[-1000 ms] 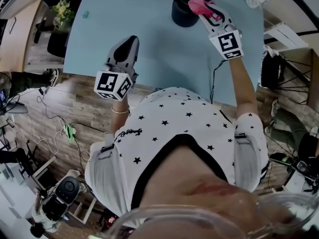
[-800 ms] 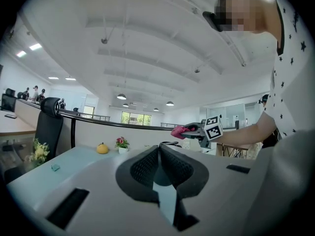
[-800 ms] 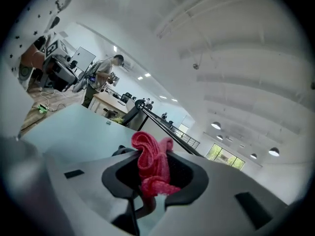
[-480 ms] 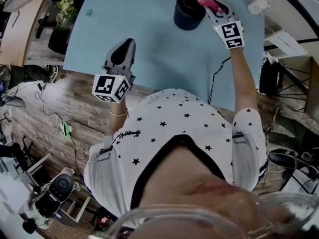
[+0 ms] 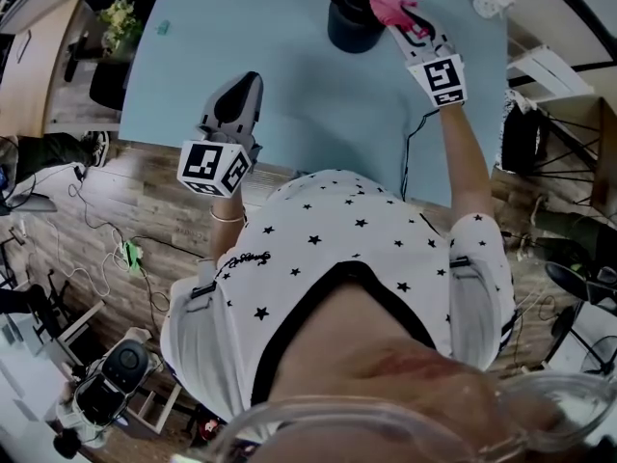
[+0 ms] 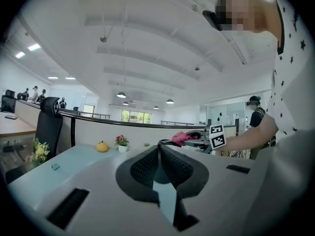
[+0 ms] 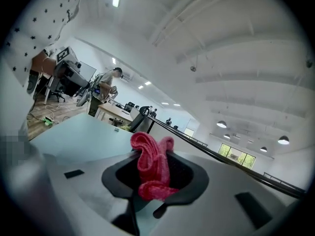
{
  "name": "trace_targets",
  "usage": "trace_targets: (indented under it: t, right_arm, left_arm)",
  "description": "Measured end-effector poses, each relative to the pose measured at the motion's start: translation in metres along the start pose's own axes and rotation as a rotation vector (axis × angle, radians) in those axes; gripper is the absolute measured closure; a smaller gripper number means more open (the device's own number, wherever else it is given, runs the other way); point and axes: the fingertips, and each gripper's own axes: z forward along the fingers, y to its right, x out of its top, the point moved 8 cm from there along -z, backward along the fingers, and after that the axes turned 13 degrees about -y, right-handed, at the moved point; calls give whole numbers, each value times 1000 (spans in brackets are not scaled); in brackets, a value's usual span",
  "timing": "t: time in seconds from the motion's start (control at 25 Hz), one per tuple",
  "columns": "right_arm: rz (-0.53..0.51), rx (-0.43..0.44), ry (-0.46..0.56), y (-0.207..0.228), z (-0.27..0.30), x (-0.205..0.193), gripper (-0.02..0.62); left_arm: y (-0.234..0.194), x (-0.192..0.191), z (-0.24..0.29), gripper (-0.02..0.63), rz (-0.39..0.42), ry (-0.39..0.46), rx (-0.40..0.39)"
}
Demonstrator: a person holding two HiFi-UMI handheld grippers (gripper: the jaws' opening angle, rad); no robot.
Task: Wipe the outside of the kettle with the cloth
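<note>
My right fingers [image 7: 186, 173], clamped on the crumpled pink cloth [image 5: 388, 8], have slid back along the black cylindrical kettle [image 5: 349, 19]: wiping continues. My left fingers [image 6: 142, 168] are together, empty, idle over the pale blue table [image 5: 318, 95].

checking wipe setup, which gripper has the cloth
The right gripper: shut on the pink cloth, by the kettle. The left gripper is shut and empty.
</note>
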Motion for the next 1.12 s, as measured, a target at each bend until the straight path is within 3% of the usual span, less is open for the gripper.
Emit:
trace_targets:
  t: [0.6,0.84,1.12]
  right_arm:
    - [287,3,32,-36,-9,-45,480]
    - [319,16,7,-61,-8,-61,480]
    - [266,59,-80,-78,1,-74,479]
  left_arm:
    - [3,0,6,568,17,-21,-17]
    - [3,-1,3,568,16,-24,-11]
    - [0,-5,-2,568,6,-25,7]
